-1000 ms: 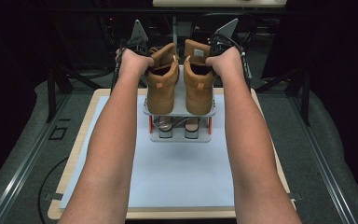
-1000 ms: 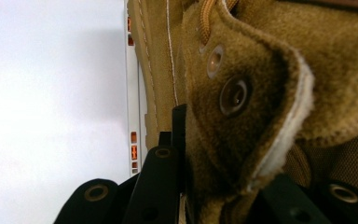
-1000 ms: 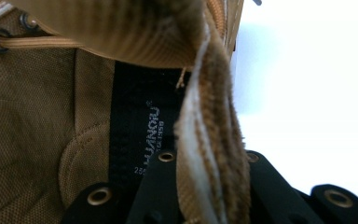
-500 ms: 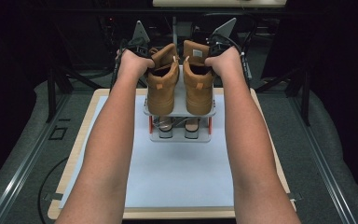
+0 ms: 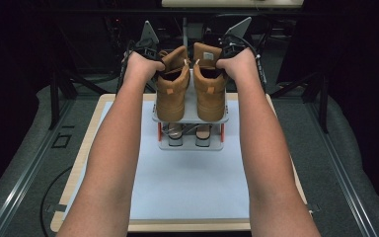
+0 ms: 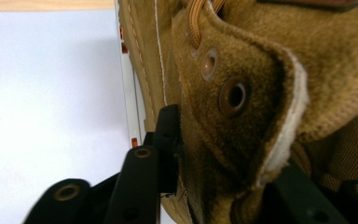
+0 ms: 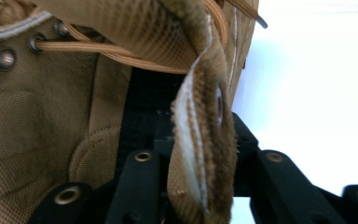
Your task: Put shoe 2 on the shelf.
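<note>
Tan suede boots, the left boot (image 5: pixel 170 91) and right boot (image 5: pixel 208 86), rest on the top tier of the rack (image 5: pixel 191 118) as before, the left gripper (image 5: pixel 145 49) and right gripper (image 5: pixel 234 47) each clamping a collar, unchanged, so lifting seems imminent.

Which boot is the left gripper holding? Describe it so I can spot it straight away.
On the white mat stands a small grey two-shelf rack. Two tan suede boots sit on its top shelf; the left gripper pinches the left boot by its collar, the one without the white tongue label.
</note>
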